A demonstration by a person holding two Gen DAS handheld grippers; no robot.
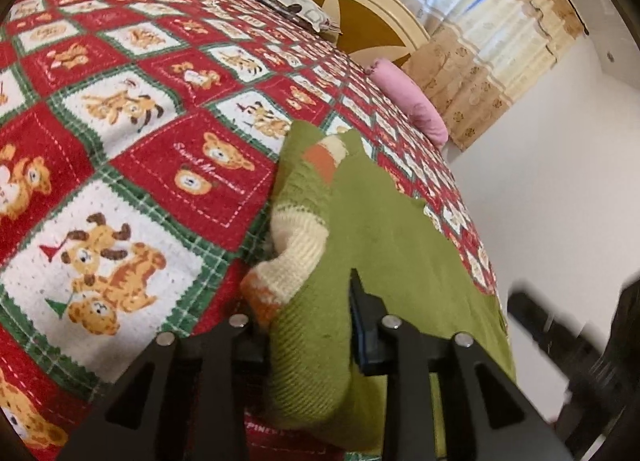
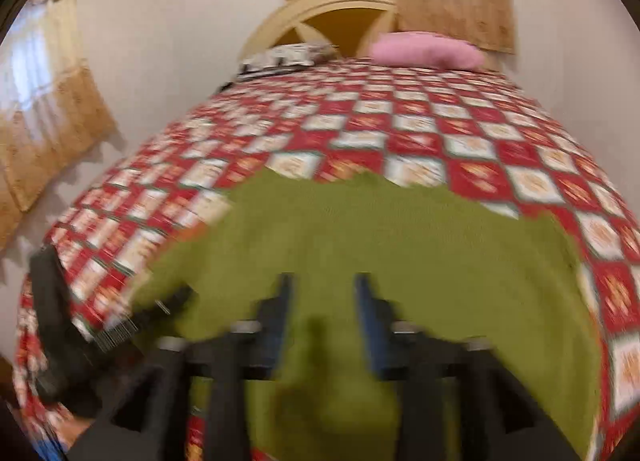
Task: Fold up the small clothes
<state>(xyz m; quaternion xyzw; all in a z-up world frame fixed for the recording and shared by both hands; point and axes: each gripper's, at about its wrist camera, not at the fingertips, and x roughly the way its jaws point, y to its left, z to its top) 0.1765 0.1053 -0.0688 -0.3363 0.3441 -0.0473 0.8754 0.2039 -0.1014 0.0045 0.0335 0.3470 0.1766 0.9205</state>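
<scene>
A thick fold of the green knitted garment (image 1: 400,229) is seen bunched between the jaws of the left gripper (image 1: 312,325); only its right finger (image 1: 362,313), with a blue pad, is clearly visible, the left one being hidden behind the cloth, so whether the pads actually press on the fold cannot be told; a sleeve with cream and orange stripes (image 1: 298,229) is folded over the green body just ahead of that gripper; the jaws of the right gripper (image 2: 324,301) are spread, both blue-padded fingers (image 2: 366,309) standing apart above the garment (image 2: 400,245), with a blurred hump of green cloth lying low between them and touched by neither pad; the garment is spread flat on the near part of a bed, over a red, white and green checked blanket (image 1: 132,141) printed with bears and dogs; a pink pillow (image 2: 428,49) and a patterned grey pillow (image 2: 288,55) are laid at the far end, against a cream and brown headboard (image 2: 332,9); beige curtains (image 1: 480,73) are hung on the wall behind
</scene>
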